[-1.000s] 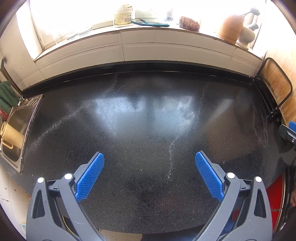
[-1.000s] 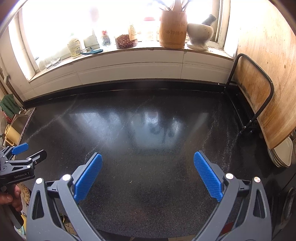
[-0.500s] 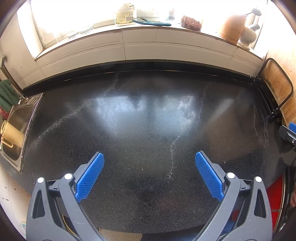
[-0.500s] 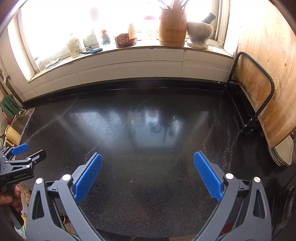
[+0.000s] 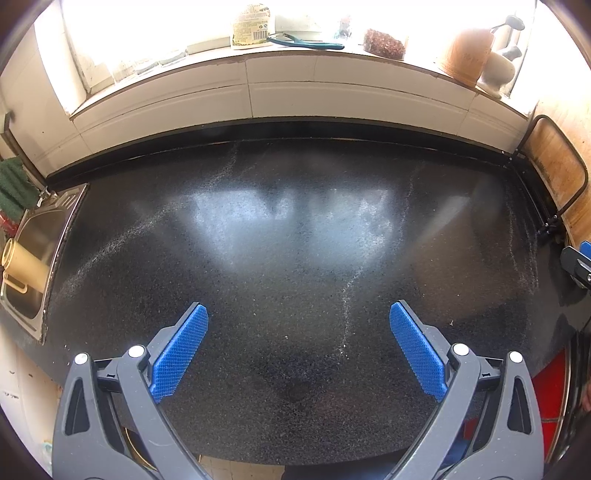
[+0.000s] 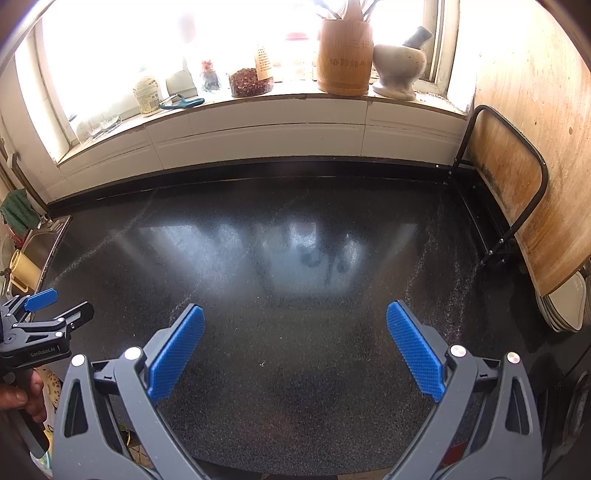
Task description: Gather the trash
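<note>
Black speckled countertop [image 5: 295, 258] spreads below your two grippers, with no trash showing on it. Your left gripper [image 5: 298, 347] and right gripper [image 6: 295, 347] both hover level above it, jaws spread wide and holding nothing. One sink [image 5: 40, 240] sits left; one wooden board [image 6: 517, 177] leans right.

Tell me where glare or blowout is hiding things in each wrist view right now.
Left wrist view: the window is blown out, washing the sill items, and a bright reflection lies on the black counter. Right wrist view: the same window bleaches the bottles; the counter shows a milder sheen. Both are fisheye-curved at the edges.
</note>
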Demonstrator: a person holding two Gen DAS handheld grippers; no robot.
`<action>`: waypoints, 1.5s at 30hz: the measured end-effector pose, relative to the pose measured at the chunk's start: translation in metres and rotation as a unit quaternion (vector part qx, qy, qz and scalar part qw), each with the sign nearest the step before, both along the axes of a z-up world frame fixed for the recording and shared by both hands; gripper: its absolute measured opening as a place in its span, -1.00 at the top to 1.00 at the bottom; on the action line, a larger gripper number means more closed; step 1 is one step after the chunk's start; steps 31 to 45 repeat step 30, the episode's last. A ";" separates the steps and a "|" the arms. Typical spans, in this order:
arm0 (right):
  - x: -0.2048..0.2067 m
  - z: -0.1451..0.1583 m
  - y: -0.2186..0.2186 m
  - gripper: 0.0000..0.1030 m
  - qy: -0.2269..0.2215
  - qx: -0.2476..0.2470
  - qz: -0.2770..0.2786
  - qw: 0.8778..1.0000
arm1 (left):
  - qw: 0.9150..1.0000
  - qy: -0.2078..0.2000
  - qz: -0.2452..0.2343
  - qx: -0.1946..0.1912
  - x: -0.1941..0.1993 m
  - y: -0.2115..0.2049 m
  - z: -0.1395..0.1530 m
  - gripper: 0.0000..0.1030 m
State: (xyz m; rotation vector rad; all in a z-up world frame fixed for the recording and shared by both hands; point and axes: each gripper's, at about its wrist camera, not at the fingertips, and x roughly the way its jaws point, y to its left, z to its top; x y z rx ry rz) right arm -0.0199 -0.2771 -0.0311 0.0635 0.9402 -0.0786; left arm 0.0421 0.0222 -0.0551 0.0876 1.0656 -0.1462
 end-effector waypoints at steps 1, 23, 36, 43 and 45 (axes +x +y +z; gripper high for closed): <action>0.000 0.000 0.000 -0.86 0.000 0.000 0.000 1.000 | 1.000 0.001 0.001 0.001 0.000 0.001 0.000 -0.86; 0.013 -0.006 -0.009 -0.86 0.005 0.005 0.000 1.000 | 1.000 -0.003 0.005 0.007 0.015 -0.004 -0.003 -0.86; 0.025 -0.035 -0.024 -0.86 0.012 0.014 0.002 1.000 | 1.000 0.005 0.001 -0.004 0.034 0.001 -0.038 -0.86; 0.025 -0.035 -0.024 -0.86 0.012 0.014 0.002 1.000 | 1.000 0.005 0.001 -0.004 0.034 0.001 -0.038 -0.86; 0.025 -0.035 -0.024 -0.86 0.012 0.014 0.002 1.000 | 1.000 0.005 0.001 -0.004 0.034 0.001 -0.038 -0.86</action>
